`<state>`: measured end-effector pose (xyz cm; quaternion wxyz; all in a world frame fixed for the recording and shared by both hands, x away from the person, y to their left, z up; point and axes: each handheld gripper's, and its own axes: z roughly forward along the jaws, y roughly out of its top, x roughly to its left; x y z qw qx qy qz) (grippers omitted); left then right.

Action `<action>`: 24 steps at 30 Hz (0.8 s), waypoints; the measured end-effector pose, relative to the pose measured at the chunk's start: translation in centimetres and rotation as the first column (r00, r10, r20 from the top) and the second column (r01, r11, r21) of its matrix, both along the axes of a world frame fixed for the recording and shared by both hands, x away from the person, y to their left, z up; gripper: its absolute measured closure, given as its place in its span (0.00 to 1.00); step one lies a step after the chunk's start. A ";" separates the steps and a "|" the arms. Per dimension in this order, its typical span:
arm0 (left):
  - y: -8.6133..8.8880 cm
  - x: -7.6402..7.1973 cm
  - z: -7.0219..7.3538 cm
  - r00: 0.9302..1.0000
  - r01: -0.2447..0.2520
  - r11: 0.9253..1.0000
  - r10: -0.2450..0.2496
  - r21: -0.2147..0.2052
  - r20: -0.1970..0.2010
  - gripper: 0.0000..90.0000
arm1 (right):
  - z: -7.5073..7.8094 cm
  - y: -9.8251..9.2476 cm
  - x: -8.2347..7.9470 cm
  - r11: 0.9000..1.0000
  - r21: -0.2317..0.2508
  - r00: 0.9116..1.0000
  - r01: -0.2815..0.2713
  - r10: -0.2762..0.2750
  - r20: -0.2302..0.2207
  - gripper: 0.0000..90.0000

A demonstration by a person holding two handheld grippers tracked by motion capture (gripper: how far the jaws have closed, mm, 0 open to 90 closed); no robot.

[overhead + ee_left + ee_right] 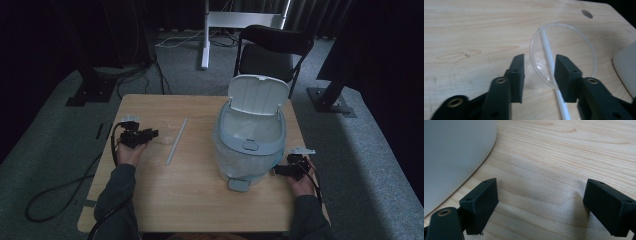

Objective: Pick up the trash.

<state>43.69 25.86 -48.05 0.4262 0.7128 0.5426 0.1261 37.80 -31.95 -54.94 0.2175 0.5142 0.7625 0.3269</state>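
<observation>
So the left claw [539,72] is sitting low over the counter [200,200] on its left side, pointed at a clear plastic cup [564,52] lying on its side. The cup's base end sits between the jaws, but the jaws are apart and I can't see the pads pressing on it, so it's not clamped yet. A white straw [549,53] lies on the counter behind the cup, showing through the clear plastic and running out past the right jaw. In the high view the straw [177,141] lies at a slant between the left claw [150,133] and the bin, with the cup [165,134] barely visible just left of it.

The right claw [540,205] is wide open with nothing between its jaws, just bare wood. It rests on the right edge of the counter just beside the white trash bin [250,145], whose curved wall [454,157] is close to its left jaw. The bin has its lid [257,94] flipped up and a clear bag liner in it.
</observation>
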 end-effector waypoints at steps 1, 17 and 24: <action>0.0 -0.1 -0.1 1.000 0.003 1.000 -0.003 0.004 -0.003 0.74 | 0.0 0.0 0.0 1.000 0.000 1.000 0.000 0.000 0.000 0.13; 0.5 -1.2 -0.6 1.000 -0.005 0.998 0.006 0.059 -0.007 0.96 | 0.0 0.0 0.0 1.000 0.001 1.000 -0.001 0.001 0.000 0.13; -0.3 -1.5 -0.8 1.000 0.020 0.990 -0.019 0.137 -0.011 0.96 | 0.0 0.0 0.0 1.000 0.000 1.000 -0.001 0.001 0.000 0.13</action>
